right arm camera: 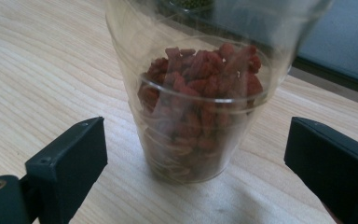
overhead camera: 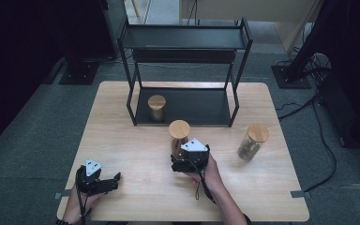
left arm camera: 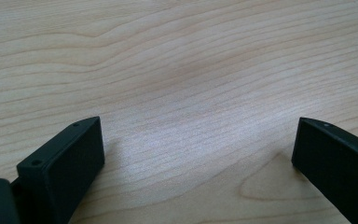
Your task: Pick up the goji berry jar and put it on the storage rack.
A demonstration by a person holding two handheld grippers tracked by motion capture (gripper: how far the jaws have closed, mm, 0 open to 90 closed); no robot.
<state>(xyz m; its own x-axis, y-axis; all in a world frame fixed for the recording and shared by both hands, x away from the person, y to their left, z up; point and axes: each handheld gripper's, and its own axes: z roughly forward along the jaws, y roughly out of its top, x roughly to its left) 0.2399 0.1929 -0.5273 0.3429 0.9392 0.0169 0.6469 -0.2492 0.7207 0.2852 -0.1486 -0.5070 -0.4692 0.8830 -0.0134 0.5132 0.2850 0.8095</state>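
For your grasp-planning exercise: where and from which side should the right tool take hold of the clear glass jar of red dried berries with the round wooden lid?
Grip the clear glass jar of red dried berries on its straight lower wall, level, from the person's side. It stands upright between the open right tool, and the wooden lid overhangs above.

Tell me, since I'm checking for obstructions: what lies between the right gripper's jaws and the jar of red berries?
Nothing but bare table; in the right gripper view the jar stands between the open right gripper jaws, untouched.
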